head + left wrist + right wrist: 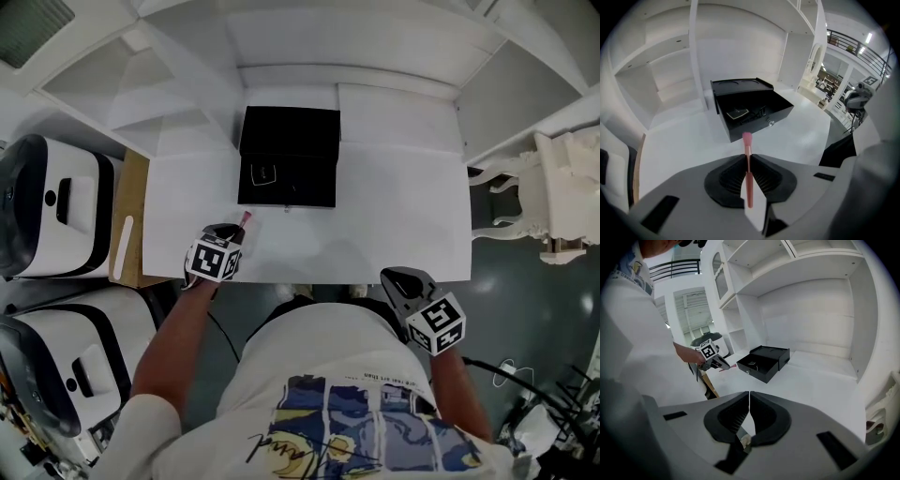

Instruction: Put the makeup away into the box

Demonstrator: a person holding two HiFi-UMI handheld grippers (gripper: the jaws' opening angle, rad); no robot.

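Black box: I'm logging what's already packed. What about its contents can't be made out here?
- Head view: items inside the black box are too small and dark to name.
- Left gripper view: its front wall hides part of the floor.
- Right gripper view: contents too small.

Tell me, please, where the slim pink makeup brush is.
Head view, left: clamped in the left gripper over the white table, short of the open black box.
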